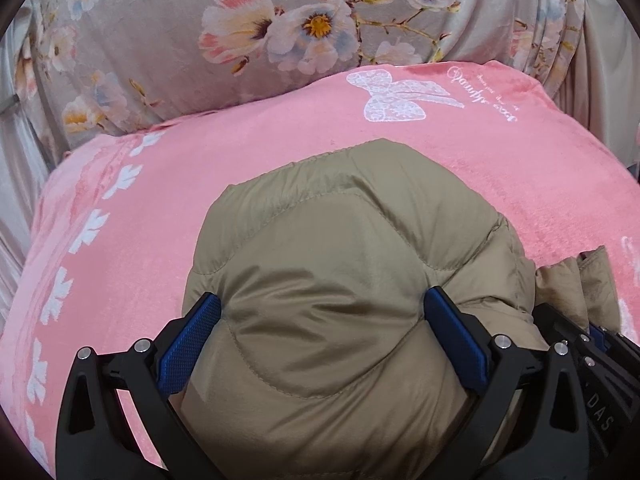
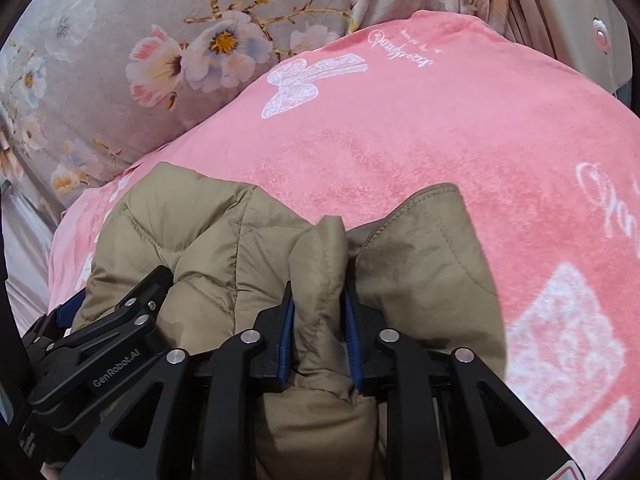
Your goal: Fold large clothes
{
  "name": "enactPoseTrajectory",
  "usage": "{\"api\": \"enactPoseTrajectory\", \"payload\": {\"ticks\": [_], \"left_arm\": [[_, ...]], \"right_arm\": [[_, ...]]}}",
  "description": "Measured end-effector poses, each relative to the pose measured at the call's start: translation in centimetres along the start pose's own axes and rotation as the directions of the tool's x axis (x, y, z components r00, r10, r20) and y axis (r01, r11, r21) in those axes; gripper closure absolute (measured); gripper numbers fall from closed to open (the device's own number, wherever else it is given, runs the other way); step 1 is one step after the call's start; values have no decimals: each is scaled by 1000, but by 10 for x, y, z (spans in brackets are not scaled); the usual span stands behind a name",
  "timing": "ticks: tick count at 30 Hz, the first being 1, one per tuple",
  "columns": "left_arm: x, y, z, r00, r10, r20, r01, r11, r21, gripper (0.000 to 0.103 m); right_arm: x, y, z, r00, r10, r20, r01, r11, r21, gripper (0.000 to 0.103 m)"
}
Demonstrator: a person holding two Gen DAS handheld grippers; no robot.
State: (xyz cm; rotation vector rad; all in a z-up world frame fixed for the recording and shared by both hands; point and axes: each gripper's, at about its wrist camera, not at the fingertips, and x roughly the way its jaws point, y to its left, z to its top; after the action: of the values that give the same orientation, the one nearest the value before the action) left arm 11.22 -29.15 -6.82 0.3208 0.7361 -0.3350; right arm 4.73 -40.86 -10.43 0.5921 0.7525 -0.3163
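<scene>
Khaki puffer jacket (image 1: 340, 272) bulging between left tool (image 1: 322, 308), fold pinched in right tool (image 2: 320, 296)

surface: pink plush blanket (image 1: 280, 168) with white bow and script prints filled mid-frame | behind: grey floral bedding (image 1: 168, 40) bunched across the top of the frame | edges: pale pleated fabric (image 1: 16, 152) at left, beige panel (image 2: 580, 20) with a round button at upper right | light: soft, even

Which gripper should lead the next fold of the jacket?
Left, probably: left gripper clamps a broad puffy section of the jacket; right gripper holds only a narrow fold.
</scene>
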Motion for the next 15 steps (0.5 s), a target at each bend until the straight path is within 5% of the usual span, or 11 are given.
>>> {"api": "enactPoseTrajectory", "payload": {"ticks": [4,6,9,11,13,15], "left_arm": [[-20,43,1,989,-132,-71,125,987,-103,5],[-30,78,-3,967,-235,-100,210,953,-217,5],[-27,114,-16,937,-320,-139,261,907,-332,5],[-16,128,-29,891,-419,-175,323,856,-403,5],[-7,138,-47,825,-537,-176,394,770,-501,5],[-2,140,-57,784,-598,-168,432,720,-544,5]], "right_arm": [[-58,-12,6,997,3,74,-9,997,72,36],[-73,-30,6,998,-12,57,6,995,102,35],[-71,-67,-5,996,36,-81,-21,984,178,35],[-63,-82,-17,981,116,-158,-78,970,231,35],[-52,-89,-30,957,185,-224,-123,956,265,35],[-55,-92,-36,963,175,-204,-117,957,265,34]]}}
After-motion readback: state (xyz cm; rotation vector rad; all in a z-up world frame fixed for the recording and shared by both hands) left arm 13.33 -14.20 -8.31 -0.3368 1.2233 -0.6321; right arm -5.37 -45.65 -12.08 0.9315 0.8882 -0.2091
